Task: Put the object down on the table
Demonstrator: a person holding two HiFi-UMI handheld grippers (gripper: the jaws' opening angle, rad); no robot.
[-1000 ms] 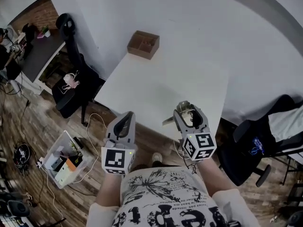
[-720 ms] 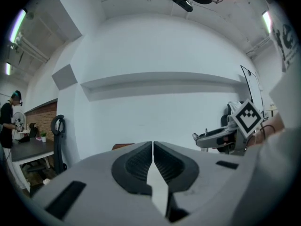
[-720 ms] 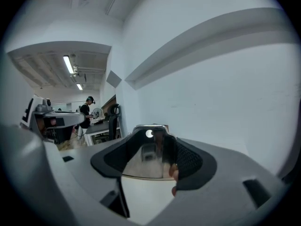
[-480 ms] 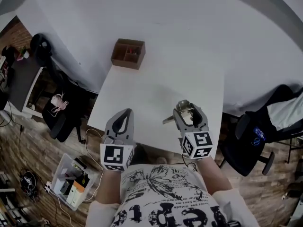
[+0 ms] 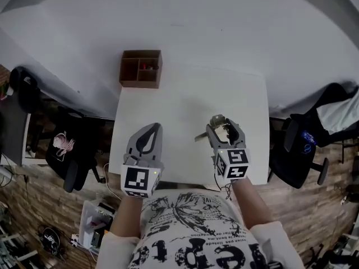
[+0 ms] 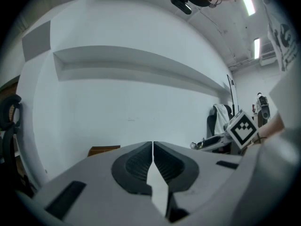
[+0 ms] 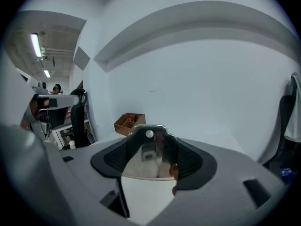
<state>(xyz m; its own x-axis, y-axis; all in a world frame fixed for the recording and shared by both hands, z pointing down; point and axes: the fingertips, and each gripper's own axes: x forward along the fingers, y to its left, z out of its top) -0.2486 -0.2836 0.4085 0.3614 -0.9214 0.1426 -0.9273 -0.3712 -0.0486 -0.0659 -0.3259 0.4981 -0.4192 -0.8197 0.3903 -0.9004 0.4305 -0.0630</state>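
Over table (image 5: 185,97): R gripper (image 5: 225,129) clamps metal object (image 7: 146,155); L gripper (image 5: 150,132) closed.

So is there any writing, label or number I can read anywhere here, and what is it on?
Nothing reads clearly.
Shirt: big ornate letters, cut off by the frame, not readable.
Left cube, right cube: black-and-white square patterns, no words.
Metal object in the right claw: no print seen.
Wooden box: no label seen.

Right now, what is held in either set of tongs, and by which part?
Right tongs clamp a shiny metal object by its two sides; left tongs are shut, empty.
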